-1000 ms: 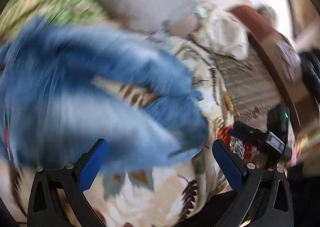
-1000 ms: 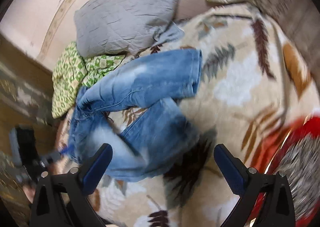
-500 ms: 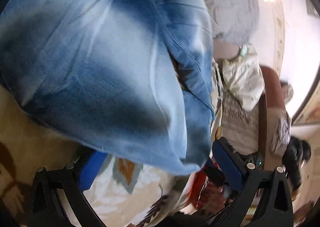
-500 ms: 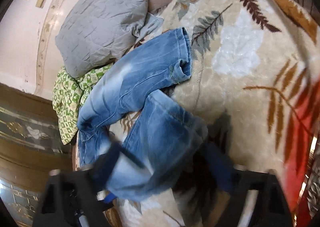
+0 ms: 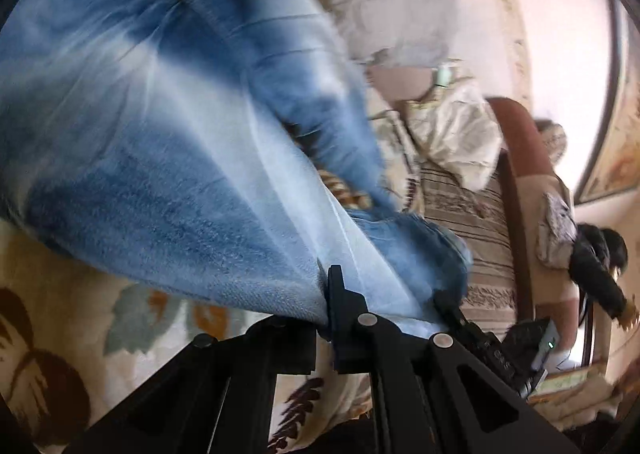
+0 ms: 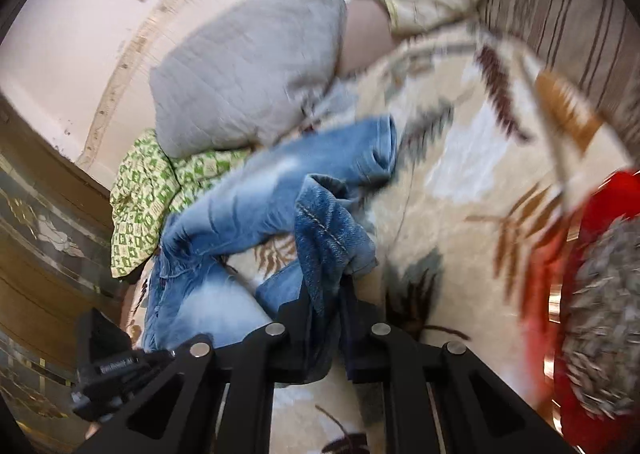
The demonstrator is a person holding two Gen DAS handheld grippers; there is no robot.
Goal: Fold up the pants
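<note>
We see the jeans point(image 6: 276, 190) sprawled on the leaf-print blanket point(image 6: 460, 174), mid-frame in the right wrist view, below the grey pillow point(image 6: 248, 70). Our right gripper point(image 6: 329, 294) is closing on a dark hem fold (fabric between its fingers) — our left gripper point(image 5: 325, 294) pinches pale denim point(image 5: 160, 134) at lower centre, fingers pressed together.

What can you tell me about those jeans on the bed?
The jeans are faded blue denim with pale worn patches and stitched hems. They lie crumpled on a leaf-patterned blanket, one leg stretched toward a grey pillow. The right gripper is closing on a hem; the left gripper is shut on another edge.
</note>
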